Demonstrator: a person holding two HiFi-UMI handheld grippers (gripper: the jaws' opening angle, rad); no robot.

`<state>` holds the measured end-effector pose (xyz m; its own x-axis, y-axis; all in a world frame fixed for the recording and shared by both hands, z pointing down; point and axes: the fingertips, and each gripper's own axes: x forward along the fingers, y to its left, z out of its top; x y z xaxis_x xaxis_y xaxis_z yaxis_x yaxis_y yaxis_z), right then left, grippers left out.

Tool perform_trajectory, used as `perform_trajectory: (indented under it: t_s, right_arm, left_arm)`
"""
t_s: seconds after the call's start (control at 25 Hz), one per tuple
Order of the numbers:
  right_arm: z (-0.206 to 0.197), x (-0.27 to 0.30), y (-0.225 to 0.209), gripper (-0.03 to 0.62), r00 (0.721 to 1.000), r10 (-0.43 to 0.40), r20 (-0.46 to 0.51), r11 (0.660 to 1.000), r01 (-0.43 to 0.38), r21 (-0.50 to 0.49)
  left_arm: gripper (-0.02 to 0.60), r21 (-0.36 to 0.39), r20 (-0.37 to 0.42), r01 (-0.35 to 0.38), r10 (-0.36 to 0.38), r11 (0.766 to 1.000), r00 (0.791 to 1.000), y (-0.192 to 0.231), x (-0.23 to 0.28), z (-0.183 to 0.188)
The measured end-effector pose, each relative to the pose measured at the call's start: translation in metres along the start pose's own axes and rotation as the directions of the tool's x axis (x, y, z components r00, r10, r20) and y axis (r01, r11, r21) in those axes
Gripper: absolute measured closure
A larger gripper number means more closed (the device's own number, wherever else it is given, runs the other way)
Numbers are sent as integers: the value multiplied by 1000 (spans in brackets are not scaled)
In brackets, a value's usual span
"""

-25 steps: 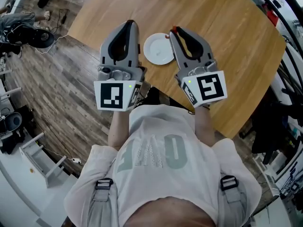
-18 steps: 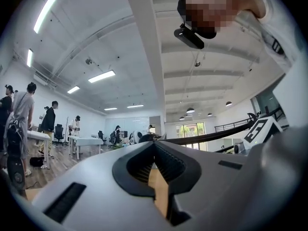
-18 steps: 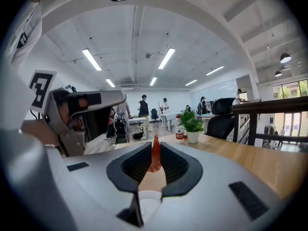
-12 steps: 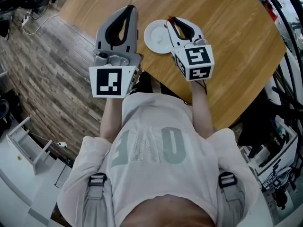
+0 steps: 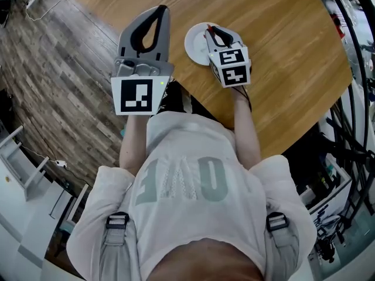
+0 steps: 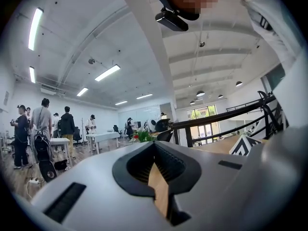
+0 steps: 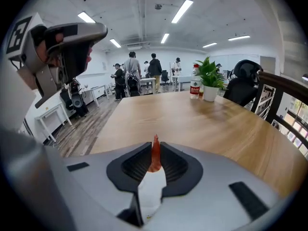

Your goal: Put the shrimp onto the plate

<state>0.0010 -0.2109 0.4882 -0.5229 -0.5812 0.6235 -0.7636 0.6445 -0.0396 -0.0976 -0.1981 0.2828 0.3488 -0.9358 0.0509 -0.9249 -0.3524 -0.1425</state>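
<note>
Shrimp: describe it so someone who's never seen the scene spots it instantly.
On the wooden table, a white plate sits near the person's edge, with the right gripper over it. The shrimp is the thin red-orange sliver pinched at that gripper's jaw tips, the only red among white plate and grey jaws.

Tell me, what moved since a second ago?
The right tool, shut on the shrimp, moved forward, and its tip is now over the plate. The left tool stayed shut and empty near the table's edge. The plate stayed where it was on the table.
</note>
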Motion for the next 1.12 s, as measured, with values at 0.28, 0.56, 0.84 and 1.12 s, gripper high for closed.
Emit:
perform_trajectory:
  t_s: [0.28,0.56,0.84,1.12]
  right_arm:
    - [-32,19,19,531,989,57,-137,998,-59,-11]
    - [-45,25,20,531,982,20,-187,998,-30,-51]
    - [-49,28,20,531,979,14,-202,998,-27,-60]
    - [-46,24,15,528,981,-34,-193,995,16,-96]
  left_arm:
    - [575,-32,-22,10,-11,999,1000,3,3,-15]
    - [575,-25,-25,36,-37,999,999,-1,5,-18]
    - [575,-35,-29,41,-42,999,999,0,5,-21]
    - [575,-37,-17,39,-40,999,999,1,6,-18]
